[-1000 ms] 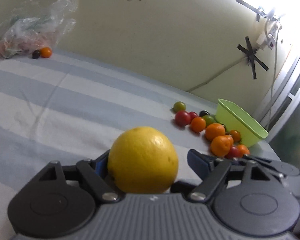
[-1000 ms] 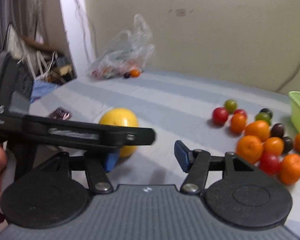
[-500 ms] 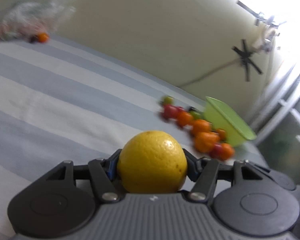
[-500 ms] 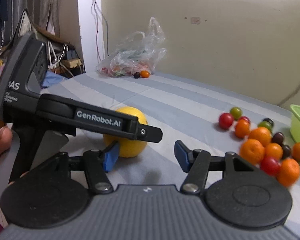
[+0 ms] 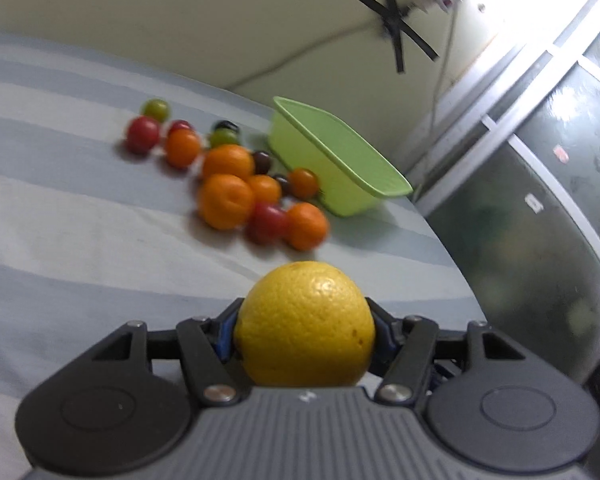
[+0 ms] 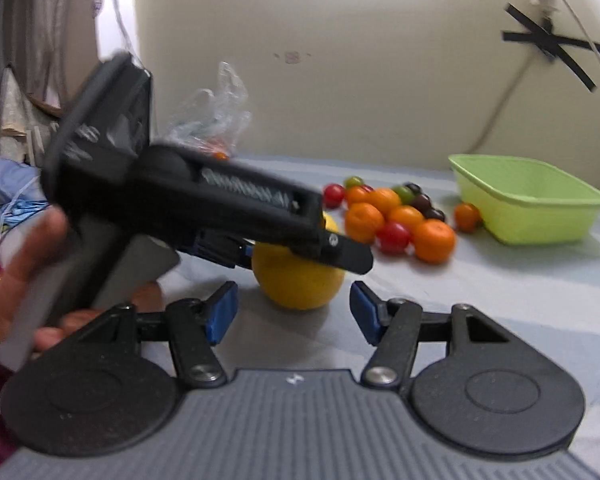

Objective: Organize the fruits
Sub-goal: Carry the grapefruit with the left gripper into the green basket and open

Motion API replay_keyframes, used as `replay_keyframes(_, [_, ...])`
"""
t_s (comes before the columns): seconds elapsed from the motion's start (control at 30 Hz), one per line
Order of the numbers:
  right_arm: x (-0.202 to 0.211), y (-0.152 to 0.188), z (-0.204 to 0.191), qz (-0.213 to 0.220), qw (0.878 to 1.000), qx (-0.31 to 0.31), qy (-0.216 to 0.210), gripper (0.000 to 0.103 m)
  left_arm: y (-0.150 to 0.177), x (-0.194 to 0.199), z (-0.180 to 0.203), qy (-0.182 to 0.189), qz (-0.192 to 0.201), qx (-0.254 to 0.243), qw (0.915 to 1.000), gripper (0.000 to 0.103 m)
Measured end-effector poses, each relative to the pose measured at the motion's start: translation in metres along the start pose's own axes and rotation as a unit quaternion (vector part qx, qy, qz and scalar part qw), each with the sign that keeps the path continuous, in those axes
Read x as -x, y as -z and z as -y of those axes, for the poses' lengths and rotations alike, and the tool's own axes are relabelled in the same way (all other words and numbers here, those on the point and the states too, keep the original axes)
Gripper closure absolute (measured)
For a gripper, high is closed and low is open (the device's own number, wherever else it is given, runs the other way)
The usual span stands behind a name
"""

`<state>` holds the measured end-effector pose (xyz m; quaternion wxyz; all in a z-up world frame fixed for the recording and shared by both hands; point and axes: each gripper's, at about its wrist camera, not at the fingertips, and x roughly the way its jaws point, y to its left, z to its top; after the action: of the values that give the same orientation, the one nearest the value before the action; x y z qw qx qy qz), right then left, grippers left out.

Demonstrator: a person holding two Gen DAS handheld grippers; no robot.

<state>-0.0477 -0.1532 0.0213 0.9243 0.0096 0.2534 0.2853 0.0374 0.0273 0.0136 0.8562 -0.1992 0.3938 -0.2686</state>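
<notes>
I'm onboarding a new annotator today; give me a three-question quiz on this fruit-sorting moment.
1. True or false: the left gripper is clamped on the large yellow citrus fruit.
2. The light green plastic tub sits: A) empty beside the pile of small oranges and tomatoes, B) full of fruit, C) upside down.
3. Fill in: the right gripper has its blue-padded jaws ____ with nothing between them.

Key: 1 true; 2 A; 3 open.
</notes>
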Motion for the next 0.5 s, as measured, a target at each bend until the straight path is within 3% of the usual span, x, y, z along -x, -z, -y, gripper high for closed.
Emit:
replay_keyframes(0.07, [-0.003,0.0,0.007,0.007,1.0,-0.021,-0.007,0.037,0.002,-0.004,0.01,-0.02,0.009,-0.013,0.9997,0.043])
replay_keyframes(0.17, [-0.007,0.004,0.017,0.004,0.999,-0.039,-0.012,0.048,0.002,-0.009,0.012,-0.023,-0.004,-0.013,0.9996,0.035])
replay_keyframes(0.23, [-0.01,0.004,0.023,-0.003,0.998,-0.053,-0.015,0.049,0.002,-0.004,0.013,-0.034,0.002,-0.022,0.9992,0.011])
replay_keyframes(0.27, [-0.009,0.003,0.025,-0.001,0.998,-0.055,-0.016,0.049,0.002,0.001,0.017,-0.055,0.015,-0.036,0.9977,0.008])
replay_keyframes(0.3, [-0.009,0.002,0.026,-0.003,0.998,-0.055,-0.013,0.049,0.002,0.006,0.019,-0.067,0.027,-0.049,0.9962,0.01])
replay_keyframes(0.43, [-0.003,-0.001,0.022,-0.012,0.999,-0.03,-0.007,0.049,-0.002,0.017,0.027,-0.054,0.032,-0.076,0.9951,0.037])
replay_keyframes(0.5, [-0.003,-0.002,0.019,-0.016,1.0,-0.019,-0.002,0.049,-0.004,0.018,0.037,-0.069,0.033,-0.102,0.9918,0.043])
